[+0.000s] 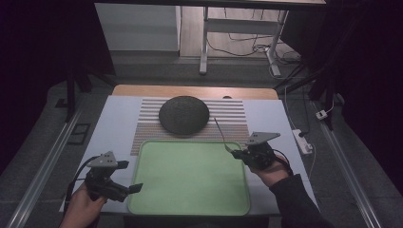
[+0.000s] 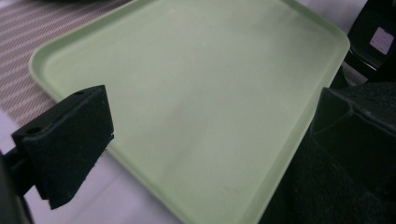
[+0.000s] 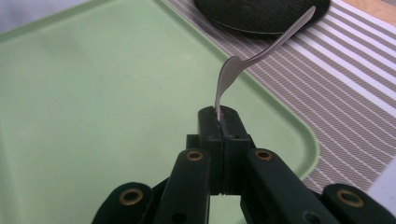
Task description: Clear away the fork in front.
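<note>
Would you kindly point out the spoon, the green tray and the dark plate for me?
Spoon (image 3: 232, 70): right gripper view, on its bowl above the tongs.
Tray (image 1: 190, 176): high view, on its bare floor.
Plate (image 1: 184, 114): high view, on its middle.

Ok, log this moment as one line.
right gripper: shut on spoon, over tray right edge | left gripper: open, holds nothing, at tray's left edge | dark plate: on striped mat

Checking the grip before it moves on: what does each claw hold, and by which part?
Right claw pinches a silver metal spoon by its bowl end. Left claw is open, holding nothing.
</note>
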